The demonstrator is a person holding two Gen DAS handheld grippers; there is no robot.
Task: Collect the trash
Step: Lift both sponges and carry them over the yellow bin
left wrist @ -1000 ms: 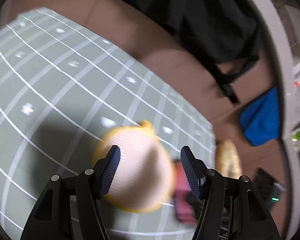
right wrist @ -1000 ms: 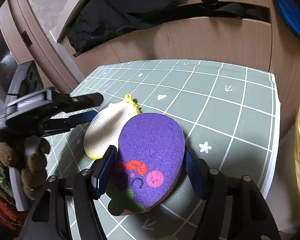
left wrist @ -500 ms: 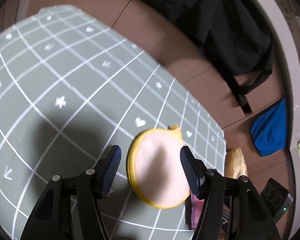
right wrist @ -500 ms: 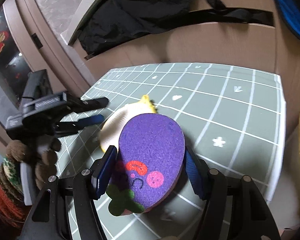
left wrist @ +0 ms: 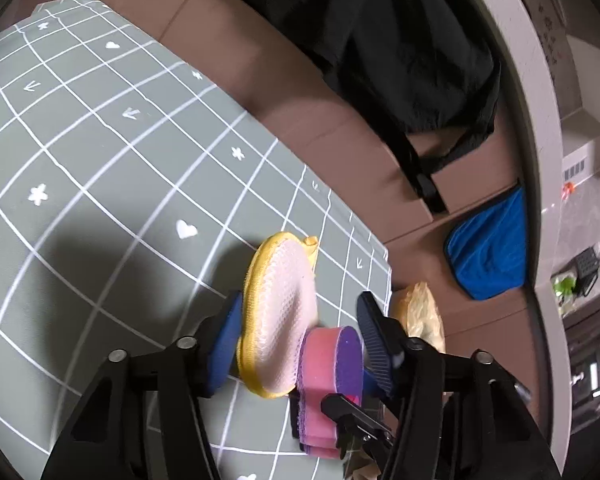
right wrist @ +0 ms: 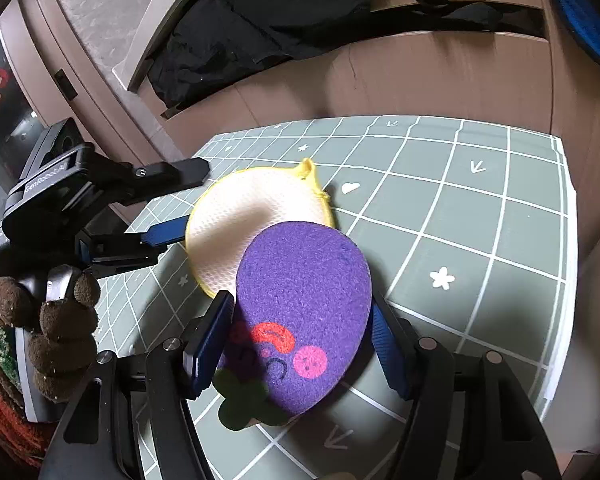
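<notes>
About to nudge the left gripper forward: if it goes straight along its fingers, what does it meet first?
The yellow-rimmed mesh scrubber, already between the closing left gripper fingers; beyond it lies the grid mat, though depth is uncertain.

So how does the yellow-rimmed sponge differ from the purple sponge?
The yellow-rimmed sponge is round with a white mesh face; the purple sponge is egg-shaped with a printed face. The yellow-rimmed sponge sits between the left gripper's closing jaws; the right gripper holds the purple sponge. Both are over the gridded mat.
</notes>
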